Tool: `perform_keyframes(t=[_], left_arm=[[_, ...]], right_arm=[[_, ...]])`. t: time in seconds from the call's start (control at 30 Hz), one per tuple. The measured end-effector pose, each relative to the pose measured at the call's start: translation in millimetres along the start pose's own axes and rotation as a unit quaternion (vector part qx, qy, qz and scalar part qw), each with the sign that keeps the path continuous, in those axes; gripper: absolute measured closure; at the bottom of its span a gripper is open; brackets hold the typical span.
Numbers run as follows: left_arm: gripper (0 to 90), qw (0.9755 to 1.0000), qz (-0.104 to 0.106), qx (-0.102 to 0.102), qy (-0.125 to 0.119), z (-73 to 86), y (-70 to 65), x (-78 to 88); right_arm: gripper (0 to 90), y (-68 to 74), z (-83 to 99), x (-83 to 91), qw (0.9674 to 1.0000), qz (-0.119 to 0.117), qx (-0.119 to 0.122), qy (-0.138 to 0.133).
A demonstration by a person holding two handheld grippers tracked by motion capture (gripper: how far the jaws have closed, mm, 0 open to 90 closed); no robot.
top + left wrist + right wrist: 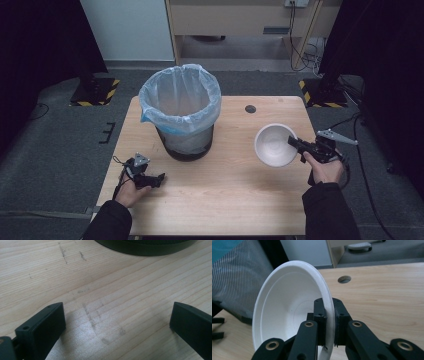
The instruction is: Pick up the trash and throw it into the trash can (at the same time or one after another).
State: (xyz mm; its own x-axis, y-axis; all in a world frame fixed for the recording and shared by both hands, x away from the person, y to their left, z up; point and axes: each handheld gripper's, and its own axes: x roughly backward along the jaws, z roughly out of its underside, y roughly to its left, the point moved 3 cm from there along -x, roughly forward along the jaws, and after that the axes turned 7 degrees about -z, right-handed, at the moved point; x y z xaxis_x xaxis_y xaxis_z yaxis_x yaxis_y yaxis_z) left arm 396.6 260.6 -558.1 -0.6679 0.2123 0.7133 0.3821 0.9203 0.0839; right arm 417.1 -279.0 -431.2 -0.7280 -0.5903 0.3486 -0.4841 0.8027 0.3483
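A white paper bowl hangs over the right part of the wooden table, held by its rim. My right gripper is shut on that rim; in the right gripper view the two black jaws pinch the bowl's edge and the bowl is tipped on its side. A black mesh bin with a pale blue plastic liner stands at the table's middle left. My left gripper rests near the table's front left, its jaws wide apart with bare wood between them.
A small round hole is in the table top behind the bowl. The bin's dark base lies just beyond the left gripper. Grey carpet, stand feet with yellow-black tape and cables surround the table.
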Motion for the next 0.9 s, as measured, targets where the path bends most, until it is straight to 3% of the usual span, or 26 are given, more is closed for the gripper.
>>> perform_keyframes(t=[0.37,0.5,0.53,0.9], left_arm=[[0.0,1.0000,0.000,0.000,0.000,0.0,0.0,0.0],[0.0,1.0000,0.000,0.000,0.000,0.0,0.0,0.0],[0.0,1.0000,0.000,0.000,0.000,0.0,0.0,0.0],[0.0,1.0000,0.000,0.000,0.000,0.0,0.0,0.0]], right_arm=[[83.8,6.6,-23.9,7.8,0.9974,0.000,-0.017,-0.071],[83.8,11.6,-41.3,8.9,0.9940,-0.009,-0.025,-0.106],[83.7,15.3,-52.5,9.8,0.9925,-0.013,-0.024,-0.119],[83.8,29.8,-97.1,19.0,0.9853,-0.018,-0.017,-0.169]])
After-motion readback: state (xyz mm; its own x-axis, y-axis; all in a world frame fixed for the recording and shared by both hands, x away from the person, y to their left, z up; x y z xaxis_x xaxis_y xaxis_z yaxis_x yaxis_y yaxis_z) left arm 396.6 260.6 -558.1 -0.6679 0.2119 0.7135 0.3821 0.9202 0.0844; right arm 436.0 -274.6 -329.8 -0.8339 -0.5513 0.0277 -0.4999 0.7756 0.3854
